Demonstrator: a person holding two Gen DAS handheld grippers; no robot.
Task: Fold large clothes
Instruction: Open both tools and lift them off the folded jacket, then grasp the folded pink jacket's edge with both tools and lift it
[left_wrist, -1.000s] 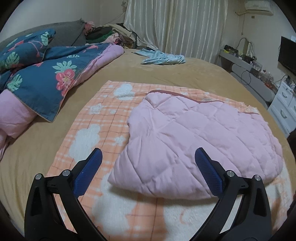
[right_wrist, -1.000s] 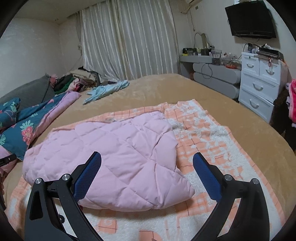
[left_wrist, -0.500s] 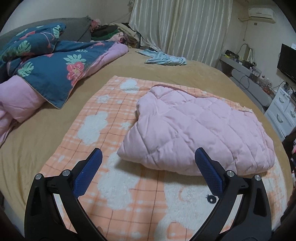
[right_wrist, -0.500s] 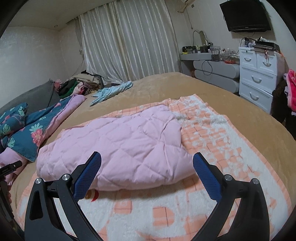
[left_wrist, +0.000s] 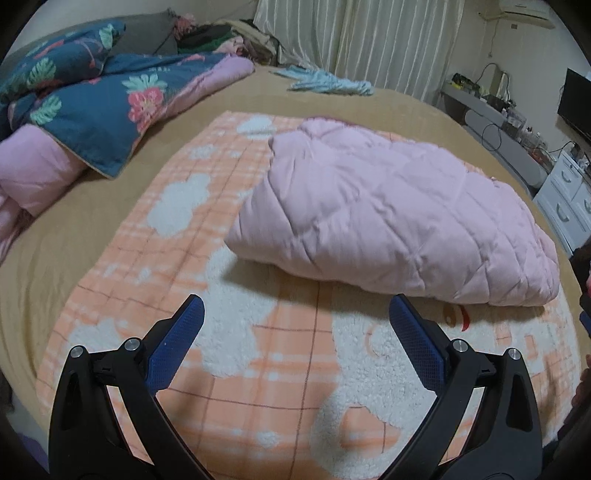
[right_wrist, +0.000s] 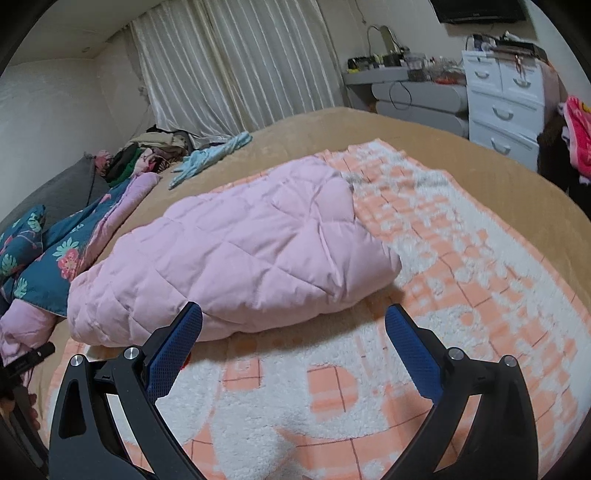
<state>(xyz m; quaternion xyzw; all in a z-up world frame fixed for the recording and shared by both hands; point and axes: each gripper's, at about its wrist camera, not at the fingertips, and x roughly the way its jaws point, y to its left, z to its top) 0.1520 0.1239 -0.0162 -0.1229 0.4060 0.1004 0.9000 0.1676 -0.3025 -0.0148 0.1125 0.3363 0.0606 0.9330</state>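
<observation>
My left claw (left_wrist: 295, 321) and right claw (right_wrist: 293, 325) hang spread wide and empty above the orange-and-white blanket (left_wrist: 280, 354) on the bed (left_wrist: 406, 107). The folded pink quilted garment (left_wrist: 388, 221) lies on that blanket, just beyond my fingertips.

Pale pleated curtains (right_wrist: 236, 66), white drawer chest (right_wrist: 502, 99), wall television (left_wrist: 576, 99), grey shelf (right_wrist: 417, 92)

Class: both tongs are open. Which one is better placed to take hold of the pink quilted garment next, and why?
Probably the right tongs: the pink quilted garment has its near edge right at one fingertip. The left tongs sit further back over the orange blanket.
</observation>
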